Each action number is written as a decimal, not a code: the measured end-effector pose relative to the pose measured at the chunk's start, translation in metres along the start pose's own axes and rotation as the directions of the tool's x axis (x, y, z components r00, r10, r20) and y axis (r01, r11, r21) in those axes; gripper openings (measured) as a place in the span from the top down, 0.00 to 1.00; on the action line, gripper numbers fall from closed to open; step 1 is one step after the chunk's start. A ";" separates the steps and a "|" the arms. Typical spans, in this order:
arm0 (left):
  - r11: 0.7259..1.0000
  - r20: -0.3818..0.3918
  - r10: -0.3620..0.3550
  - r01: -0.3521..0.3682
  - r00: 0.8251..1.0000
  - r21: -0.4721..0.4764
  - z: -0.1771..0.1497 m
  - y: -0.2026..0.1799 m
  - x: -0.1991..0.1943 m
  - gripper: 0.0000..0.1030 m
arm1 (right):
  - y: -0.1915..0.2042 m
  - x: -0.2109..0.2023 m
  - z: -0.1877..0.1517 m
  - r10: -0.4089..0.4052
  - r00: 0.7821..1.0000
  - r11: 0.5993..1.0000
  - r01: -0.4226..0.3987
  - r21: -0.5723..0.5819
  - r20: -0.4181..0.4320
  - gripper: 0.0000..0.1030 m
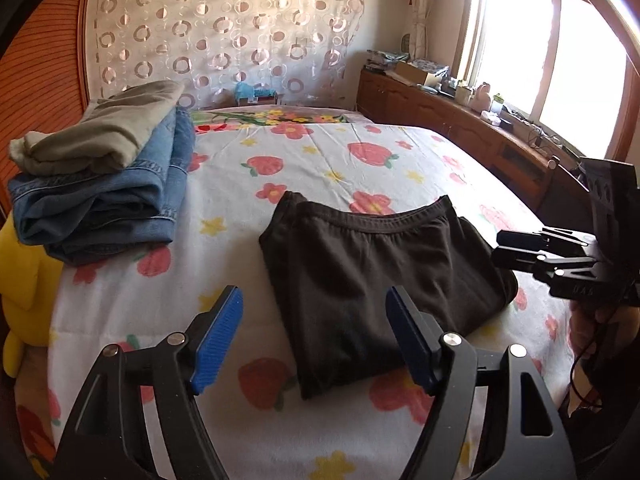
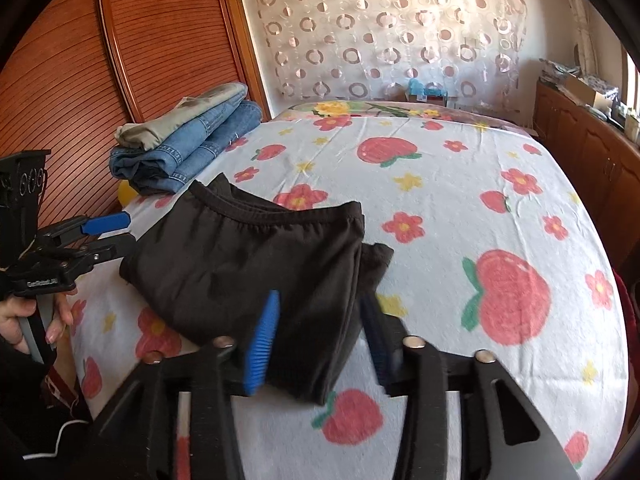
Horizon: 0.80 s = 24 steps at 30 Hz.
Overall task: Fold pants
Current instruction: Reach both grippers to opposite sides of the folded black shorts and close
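Note:
Dark brown pants (image 1: 372, 272) lie folded into a compact rectangle on the flowered bed sheet (image 1: 320, 152), waistband toward the far side. My left gripper (image 1: 315, 300) stands open above their near left corner, blue pads wide apart and not touching the cloth. In the right wrist view the pants (image 2: 240, 264) reach right up to my right gripper (image 2: 320, 308). Its blue pads are apart, with the near folded edge lying loose between them. Each gripper shows in the other's view: the right gripper (image 1: 520, 248) at the pants' right side, the left gripper (image 2: 120, 236) at their left.
A stack of folded jeans with a khaki garment on top (image 1: 100, 184) sits at the bed's far left. A yellow soft toy (image 1: 20, 280) lies below it. A wooden cabinet (image 1: 460, 120) with clutter runs under the window, and a wooden wardrobe door (image 2: 80, 60) stands at left.

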<state>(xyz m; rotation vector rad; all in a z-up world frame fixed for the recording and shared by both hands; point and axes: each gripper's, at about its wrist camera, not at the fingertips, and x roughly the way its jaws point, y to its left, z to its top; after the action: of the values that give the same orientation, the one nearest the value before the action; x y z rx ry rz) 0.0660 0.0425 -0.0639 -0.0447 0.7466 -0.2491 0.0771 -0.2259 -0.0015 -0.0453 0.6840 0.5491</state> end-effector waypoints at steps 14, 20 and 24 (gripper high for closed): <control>1.000 -0.045 0.008 -0.008 0.999 0.002 0.025 0.003 0.030 0.24 | 0.003 0.027 0.018 -0.062 0.998 0.998 0.061 -0.002 -0.014 0.38; 1.000 -0.062 0.022 -0.023 0.998 -0.015 0.032 0.010 0.042 0.24 | 0.001 0.036 0.023 -0.079 0.997 0.997 0.079 -0.003 -0.021 0.38; 0.999 -0.073 0.028 -0.030 0.997 -0.017 0.033 0.012 0.050 0.24 | -0.001 0.044 0.025 -0.095 0.995 0.996 0.095 -0.003 -0.029 0.38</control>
<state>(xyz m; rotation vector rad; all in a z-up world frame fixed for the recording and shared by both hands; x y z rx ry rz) 0.1263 0.0406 -0.0740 -0.0420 0.8217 -0.2171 0.1205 -0.2011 -0.0084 -0.0866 0.7063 0.4585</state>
